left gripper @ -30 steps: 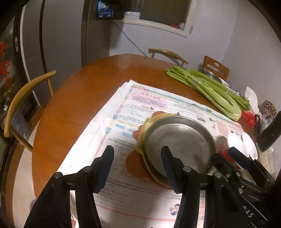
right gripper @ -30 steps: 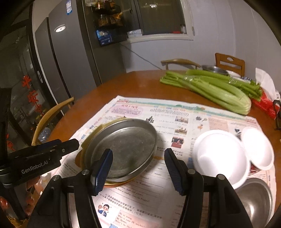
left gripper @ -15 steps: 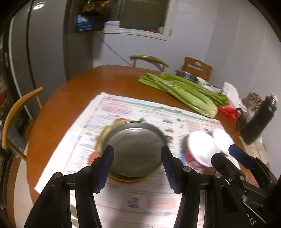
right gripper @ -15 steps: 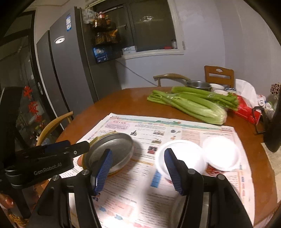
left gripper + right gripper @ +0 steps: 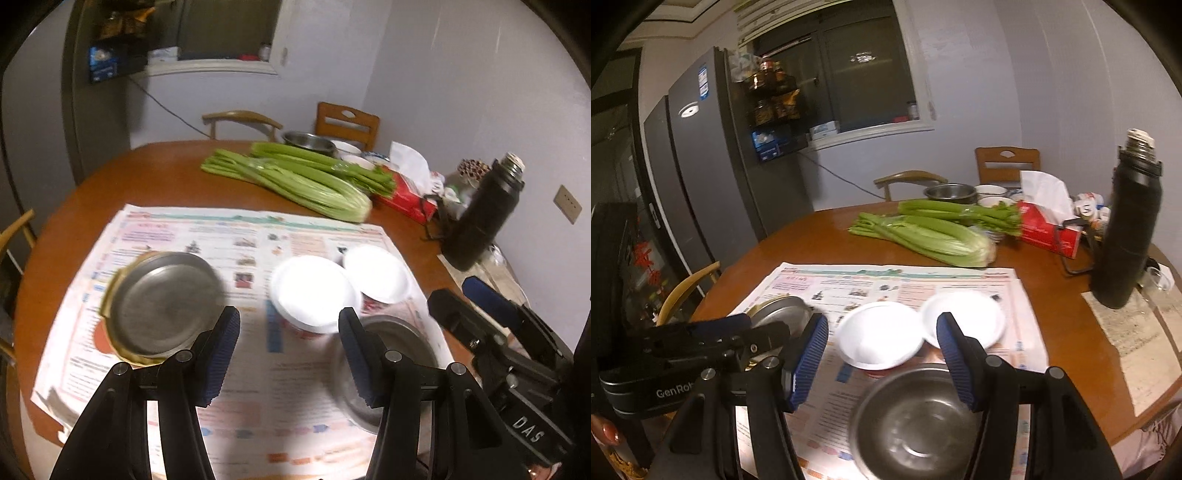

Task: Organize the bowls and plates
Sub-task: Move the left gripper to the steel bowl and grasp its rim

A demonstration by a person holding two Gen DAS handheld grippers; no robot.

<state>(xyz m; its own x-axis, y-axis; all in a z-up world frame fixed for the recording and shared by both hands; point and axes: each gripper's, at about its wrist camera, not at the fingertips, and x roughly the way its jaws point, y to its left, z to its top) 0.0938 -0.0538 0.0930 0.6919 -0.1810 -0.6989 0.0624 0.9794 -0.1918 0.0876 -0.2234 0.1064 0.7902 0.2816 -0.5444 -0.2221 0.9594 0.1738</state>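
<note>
Steel plate at centre left on newspaper, bare paper beside; two white bowls centre, steel bowl lower centre. Left gripper, right gripper: parted, empty, hovering nearer than bowls.

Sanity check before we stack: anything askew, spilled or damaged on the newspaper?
No spill or damage visible. One oddity: the steel plate sits off-centre on a yellow plate, whose rim shows only on one side. Two white bowls touch or overlap. Steel bowl upright.
</note>
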